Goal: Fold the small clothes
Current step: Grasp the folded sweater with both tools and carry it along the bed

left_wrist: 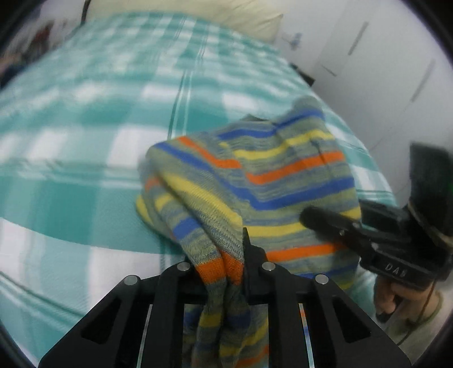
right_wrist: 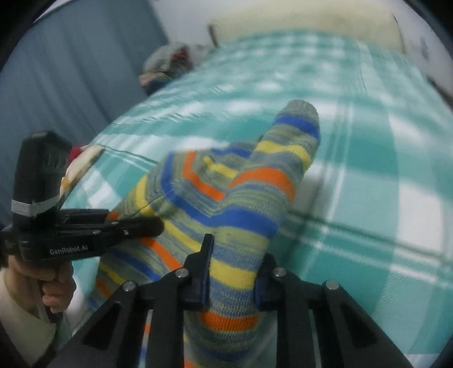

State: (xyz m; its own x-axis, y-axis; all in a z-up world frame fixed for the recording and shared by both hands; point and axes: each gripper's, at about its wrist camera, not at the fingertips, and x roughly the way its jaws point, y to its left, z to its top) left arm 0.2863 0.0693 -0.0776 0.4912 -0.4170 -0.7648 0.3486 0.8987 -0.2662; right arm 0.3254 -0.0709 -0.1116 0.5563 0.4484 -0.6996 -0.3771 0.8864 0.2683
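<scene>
Right wrist view. My right gripper [right_wrist: 230,271]: fingers clamped on a striped sock [right_wrist: 226,203], banded blue, yellow, orange and grey-green, its toe end pointing far and right. My left gripper [right_wrist: 147,226]: at near left, tips pressed onto the sock's left edge, my left hand [right_wrist: 55,286] around its handle. Beneath: teal-and-white checked bedcover [right_wrist: 368,175]. Far left: blurred pile of clothes [right_wrist: 167,68] before a grey-blue curtain [right_wrist: 85,56].

Two socks [left_wrist: 254,181], striped, bunched together; exact count hard to tell. Two grippers: left gripper [left_wrist: 226,269], right gripper [right_wrist: 232,271]. Two hands, only one per view [left_wrist: 388,294]. One bed [left_wrist: 85,113]. One pillow [left_wrist: 226,14]. One clothes pile [right_wrist: 167,65].
</scene>
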